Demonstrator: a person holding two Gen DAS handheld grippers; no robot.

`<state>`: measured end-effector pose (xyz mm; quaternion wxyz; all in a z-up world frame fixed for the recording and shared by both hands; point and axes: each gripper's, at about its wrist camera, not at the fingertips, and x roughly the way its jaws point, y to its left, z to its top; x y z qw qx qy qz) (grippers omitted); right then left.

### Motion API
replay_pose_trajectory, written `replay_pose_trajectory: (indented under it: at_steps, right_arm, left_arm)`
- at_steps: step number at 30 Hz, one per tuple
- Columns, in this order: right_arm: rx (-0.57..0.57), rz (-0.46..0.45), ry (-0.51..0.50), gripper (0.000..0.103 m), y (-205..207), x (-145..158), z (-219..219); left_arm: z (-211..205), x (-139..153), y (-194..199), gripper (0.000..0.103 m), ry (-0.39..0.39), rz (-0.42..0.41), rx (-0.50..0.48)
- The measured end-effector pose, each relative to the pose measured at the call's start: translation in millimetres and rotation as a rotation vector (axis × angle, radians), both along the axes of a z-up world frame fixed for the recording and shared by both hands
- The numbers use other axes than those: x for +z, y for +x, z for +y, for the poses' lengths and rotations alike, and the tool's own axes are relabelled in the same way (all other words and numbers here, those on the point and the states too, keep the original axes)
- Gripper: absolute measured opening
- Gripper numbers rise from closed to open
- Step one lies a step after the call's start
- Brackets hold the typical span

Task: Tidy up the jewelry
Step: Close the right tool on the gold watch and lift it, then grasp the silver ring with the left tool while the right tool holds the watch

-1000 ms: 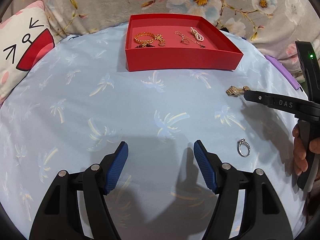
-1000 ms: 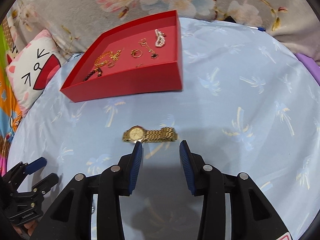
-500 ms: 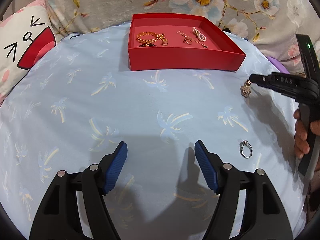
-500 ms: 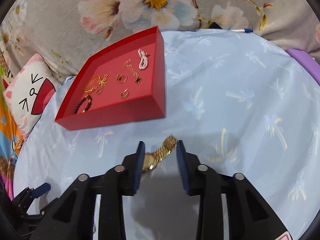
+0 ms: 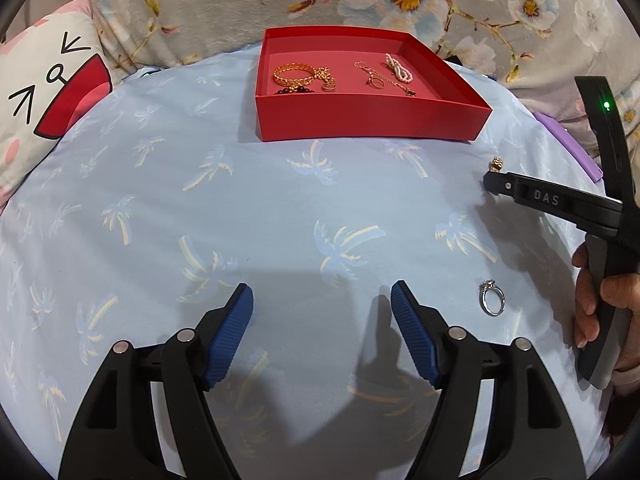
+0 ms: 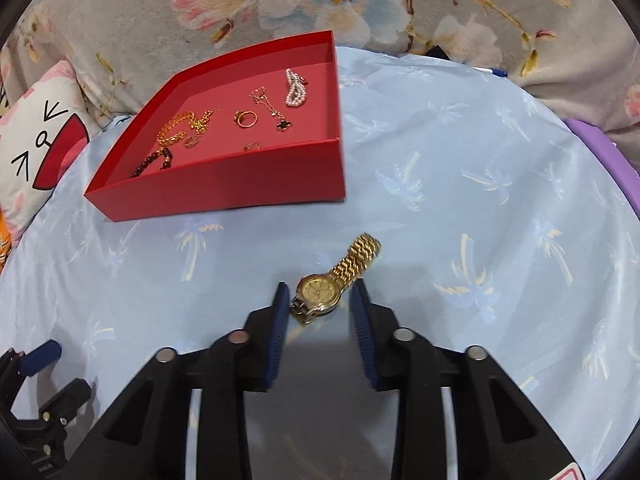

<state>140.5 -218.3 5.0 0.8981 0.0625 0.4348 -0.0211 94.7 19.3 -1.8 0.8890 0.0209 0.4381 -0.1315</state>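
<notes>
Watch (image 6: 334,280) lies on bed (image 6: 460,208) near red box's (image 6: 224,184) front right corner, between closing right claw (image 6: 318,304), not yet pinched. Left claw (image 5: 322,322) wide, opening, empty; ring (image 5: 491,302) awaits.

Left gripper (image 5: 322,332) angled down, jaws opening — right gripper (image 6: 320,312) angled down, jaws closing.

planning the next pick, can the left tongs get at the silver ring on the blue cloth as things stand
Probably yes. The small silver ring lies alone on the blue palm-print cloth, just right of the open, empty left tongs. Nothing sits between them; the right tongs are closing around the gold watch farther off.
</notes>
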Motion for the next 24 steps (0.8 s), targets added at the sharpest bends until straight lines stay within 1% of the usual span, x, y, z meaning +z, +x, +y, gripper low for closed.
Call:
replay_pose_trajectory:
  at_steps: [1,3,6,13,18,21,23,24]
  right_arm:
    - [0.002,0.001,0.003,0.021,-3,0,-3]
    - [0.007,0.002,0.01,0.021,-15,1,-9]
    - [0.015,0.004,-0.006,0.02,-32,2,-13]
    - [0.042,0.008,0.047,0.02,-77,3,-31]
    - [0.048,0.007,0.087,0.02,-86,2,-37]
    - [0.05,0.009,0.101,0.021,-85,2,-39]
    - [0.053,0.009,0.107,0.021,-86,2,-40]
    - [0.053,0.01,0.11,0.021,-86,2,-40]
  left_arm:
    - [0,0,0,0.075,-0.002,0.002,-0.004]
    - [-3,1,-3,0.075,-0.006,0.002,-0.018]
    - [-13,2,-9,0.075,-0.009,0.009,-0.048]
    - [-60,13,-30,0.075,0.0,-0.012,-0.132]
    - [-90,6,-31,0.075,0.032,0.004,-0.146]
    - [-98,0,-28,0.07,0.043,0.017,-0.133]
    - [-100,-1,-27,0.063,0.065,-0.005,-0.123]
    - [-101,-1,-26,0.061,0.071,-0.011,-0.124]
